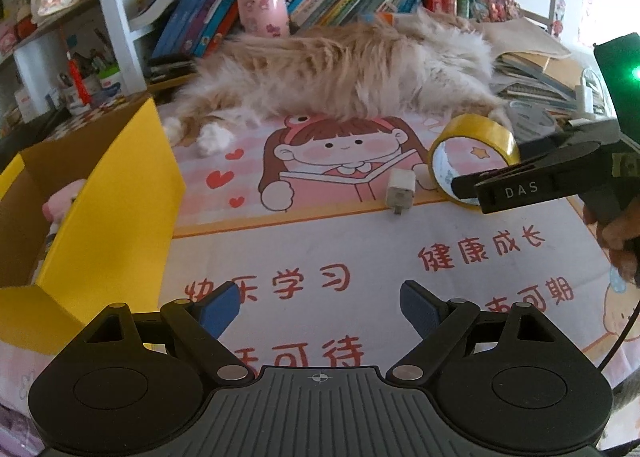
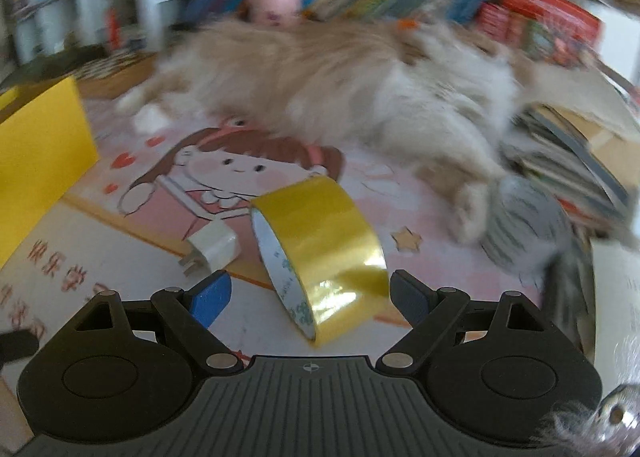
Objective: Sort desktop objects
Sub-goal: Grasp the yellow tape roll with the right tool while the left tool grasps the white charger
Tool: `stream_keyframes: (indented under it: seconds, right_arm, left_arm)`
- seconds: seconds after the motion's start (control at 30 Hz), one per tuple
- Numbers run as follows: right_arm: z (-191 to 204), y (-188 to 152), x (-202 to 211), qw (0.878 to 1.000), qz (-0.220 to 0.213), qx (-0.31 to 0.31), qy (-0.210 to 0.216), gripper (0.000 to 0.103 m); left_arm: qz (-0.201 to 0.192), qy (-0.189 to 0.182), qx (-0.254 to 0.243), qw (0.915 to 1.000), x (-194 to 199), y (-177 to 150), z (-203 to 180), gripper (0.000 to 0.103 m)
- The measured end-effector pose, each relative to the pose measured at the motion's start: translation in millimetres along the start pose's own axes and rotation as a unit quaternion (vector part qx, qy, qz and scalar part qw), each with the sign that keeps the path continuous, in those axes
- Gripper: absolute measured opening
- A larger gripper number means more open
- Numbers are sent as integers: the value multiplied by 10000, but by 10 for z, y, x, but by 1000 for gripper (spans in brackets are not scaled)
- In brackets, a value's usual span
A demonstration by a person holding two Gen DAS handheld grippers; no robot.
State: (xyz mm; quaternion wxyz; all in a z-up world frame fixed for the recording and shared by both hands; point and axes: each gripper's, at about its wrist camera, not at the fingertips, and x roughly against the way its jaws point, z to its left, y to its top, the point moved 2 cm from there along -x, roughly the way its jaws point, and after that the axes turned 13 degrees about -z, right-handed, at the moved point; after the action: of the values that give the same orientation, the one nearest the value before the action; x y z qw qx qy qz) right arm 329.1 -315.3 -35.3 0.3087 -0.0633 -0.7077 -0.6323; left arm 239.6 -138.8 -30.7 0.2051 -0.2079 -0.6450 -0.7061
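A roll of yellow tape (image 1: 476,137) stands on its edge on the pink cartoon desk mat (image 1: 320,241). Beside it lies a small white charger plug (image 1: 401,187). In the right wrist view the tape roll (image 2: 320,225) sits between the blue pads of my right gripper (image 2: 310,297). Its jaws are wide and the left pad is clear of the roll. The plug (image 2: 214,247) is just left of the tape. From the side, my right gripper (image 1: 490,169) reaches in from the right with a hand behind it. My left gripper (image 1: 320,301) hovers open over bare mat, nothing between its fingers.
A yellow cardboard box (image 1: 116,197) stands open at the left with a pink item (image 1: 64,201) inside. A fluffy cat (image 1: 340,69) lies across the back of the mat. Behind it are a pink cup (image 1: 263,7) and shelved books. Stacked books (image 1: 532,77) crowd the right.
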Motion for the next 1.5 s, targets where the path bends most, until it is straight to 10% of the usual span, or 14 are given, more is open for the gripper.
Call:
stream_keyframes:
  seconds: [0.27, 0.43, 0.83, 1.07, 1.33, 1.5]
  right_arm:
    - [-77, 12, -104, 9981, 23, 486, 382, 79]
    - [-156, -40, -108, 9984, 222, 229, 462, 39]
    - [-222, -243, 426, 9979, 393, -508, -80, 39]
    - [-144, -390, 578, 9964, 561, -460, -441, 39]
    - [-83, -398, 637, 9961, 527, -496, -501, 39]
    - [-65, -391, 635, 9963, 550, -436, -503, 39]
  left_arm:
    - [-21, -99, -163, 9998, -63, 60, -98, 89]
    - [-94, -194, -176, 9996, -169, 157, -150, 89]
    - [-59, -599, -474, 9971, -807, 382, -435, 88]
    - [123, -668, -545, 9962, -1142, 374, -550, 53]
    - [76, -715, -605, 9956, -1273, 361, -633, 47]
    - [67, -876, -511, 9948, -1294, 354, -628, 24]
